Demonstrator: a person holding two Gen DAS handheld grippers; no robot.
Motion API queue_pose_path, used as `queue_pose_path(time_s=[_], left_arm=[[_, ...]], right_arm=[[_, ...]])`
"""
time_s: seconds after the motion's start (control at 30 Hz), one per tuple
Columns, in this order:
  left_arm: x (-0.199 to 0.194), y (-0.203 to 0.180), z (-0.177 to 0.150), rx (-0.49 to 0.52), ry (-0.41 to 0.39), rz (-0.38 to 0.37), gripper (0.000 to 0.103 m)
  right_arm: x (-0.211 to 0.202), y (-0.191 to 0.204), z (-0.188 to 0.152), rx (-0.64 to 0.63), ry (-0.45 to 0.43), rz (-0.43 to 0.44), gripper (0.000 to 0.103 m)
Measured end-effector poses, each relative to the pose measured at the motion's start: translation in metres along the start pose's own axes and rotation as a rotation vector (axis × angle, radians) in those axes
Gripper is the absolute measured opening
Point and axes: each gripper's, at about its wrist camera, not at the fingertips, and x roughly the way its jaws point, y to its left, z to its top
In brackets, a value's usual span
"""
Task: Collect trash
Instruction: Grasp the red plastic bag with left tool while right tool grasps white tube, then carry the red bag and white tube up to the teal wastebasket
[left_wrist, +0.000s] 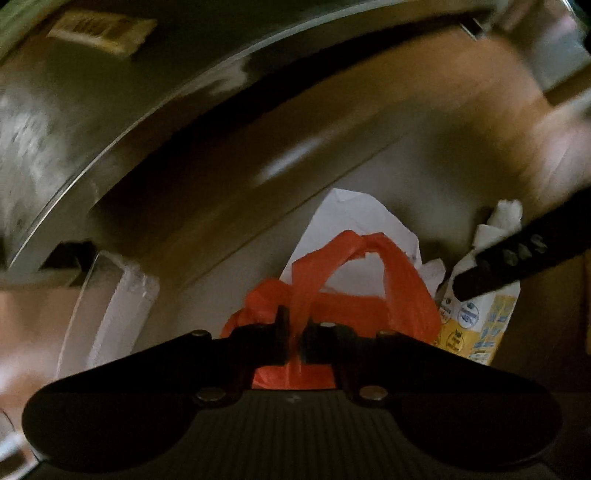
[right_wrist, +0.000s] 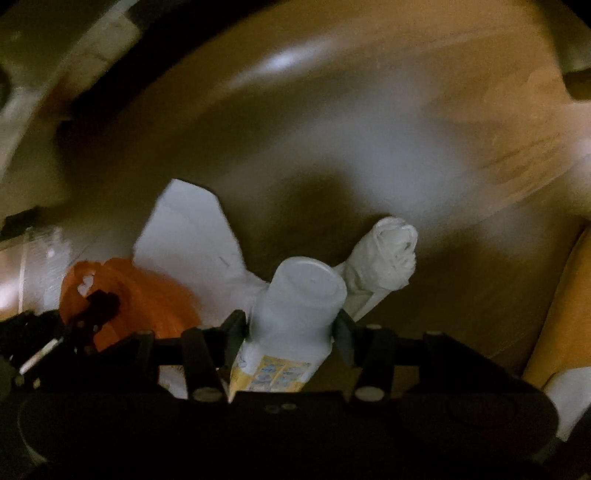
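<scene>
- The left gripper (left_wrist: 294, 341) is clenched on the handle of an orange plastic bag (left_wrist: 354, 291); its 2 jaws meet with only the thin film pinched between them, and the handle loop stands up ahead of them, likely so the bag can be lifted or held ready.
- The right gripper (right_wrist: 291, 334) has a white-and-yellow carton (right_wrist: 295, 310) between its 2 jaws, which stand wide at the carton's sides; the dark, blurred picture leaves doubt whether the pads press it, but it looks grasped.
- From the left wrist view, a dark finger of the right gripper (left_wrist: 502, 264) crosses in front of that carton (left_wrist: 480, 325), just beside the bag, so the 2 tools work close together.
- A twisted white wad (right_wrist: 384, 262) lies touching the carton's far side, and a sheet of white paper (right_wrist: 188, 229) lies behind the bag and carton.
- All of this trash sits on a brownish floor (right_wrist: 332, 110); my guess is that the carton is meant for the bag.
</scene>
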Motion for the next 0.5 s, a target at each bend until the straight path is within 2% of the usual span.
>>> queue_pose_path(time_s=[0.13,0.3,0.5], left_arm=[[-0.021,0.013,0.002,-0.056,0.006,-0.029,0.004],[-0.066,0.016,0.001,-0.059,-0.034,-0.041,0.004],[-0.137,0.002,-0.005,0.012,-0.088,-0.01,0.003]], right_arm=[[-0.037,0.0,-0.007,-0.056,-0.073,0.012,0.049],[-0.096,-0.009,-0.026,-0.128,-0.183,0.031,0.049],[-0.178,-0.015,-0.051,-0.25,-0.32,0.048,0.049]])
